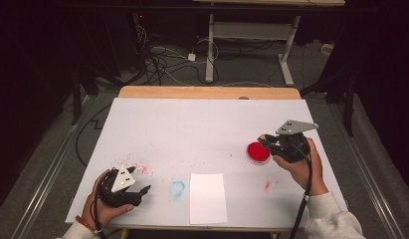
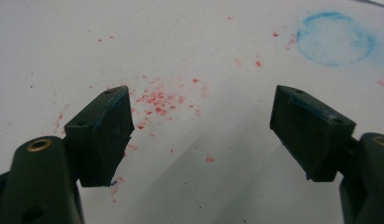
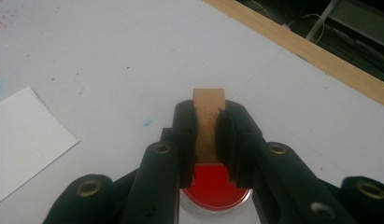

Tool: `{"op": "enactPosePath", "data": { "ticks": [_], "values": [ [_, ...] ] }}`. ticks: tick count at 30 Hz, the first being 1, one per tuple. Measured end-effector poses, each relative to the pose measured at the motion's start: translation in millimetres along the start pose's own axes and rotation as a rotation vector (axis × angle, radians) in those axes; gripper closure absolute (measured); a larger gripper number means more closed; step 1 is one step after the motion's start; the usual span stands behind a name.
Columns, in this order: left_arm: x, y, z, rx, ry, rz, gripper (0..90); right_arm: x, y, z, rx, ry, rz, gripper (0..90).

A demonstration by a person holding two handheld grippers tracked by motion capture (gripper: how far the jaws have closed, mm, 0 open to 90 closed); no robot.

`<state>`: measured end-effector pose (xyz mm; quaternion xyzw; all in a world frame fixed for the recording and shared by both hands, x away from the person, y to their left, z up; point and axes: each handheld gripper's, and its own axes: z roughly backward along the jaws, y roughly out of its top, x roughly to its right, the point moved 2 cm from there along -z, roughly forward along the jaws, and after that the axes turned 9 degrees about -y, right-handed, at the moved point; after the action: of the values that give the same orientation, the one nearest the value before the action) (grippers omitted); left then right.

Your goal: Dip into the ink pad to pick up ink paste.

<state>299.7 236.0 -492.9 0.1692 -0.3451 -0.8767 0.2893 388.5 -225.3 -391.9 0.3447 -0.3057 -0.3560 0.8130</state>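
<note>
From the high view, the left gripper [image 1: 135, 191] rests at the near left of the white-covered table [image 1: 202, 124], the right gripper [image 1: 271, 144] sits just beside the round red ink pad [image 1: 257, 152], and a white paper sheet [image 1: 208, 197] lies near the front edge; in the left gripper view, the jaws stand wide apart over red specks [image 2: 157, 100] and a blue ring stain [image 2: 336, 38]; in the right gripper view, the jaws are clamped on a small tan wooden block [image 3: 208, 123] above the ink pad [image 3: 213, 184].

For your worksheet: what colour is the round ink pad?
Red ink pad; right gripper view shows it best.
</note>
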Motion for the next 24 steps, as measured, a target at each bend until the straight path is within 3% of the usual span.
{"op": "enactPosePath", "data": {
  "ticks": [24],
  "values": [
    [-2.5, -2.2, -3.0, -0.002, -0.015, 0.012, 20.8, -24.3, 9.3, 5.3, 0.031, 0.052, 0.059, 76.1]
  ]
}}
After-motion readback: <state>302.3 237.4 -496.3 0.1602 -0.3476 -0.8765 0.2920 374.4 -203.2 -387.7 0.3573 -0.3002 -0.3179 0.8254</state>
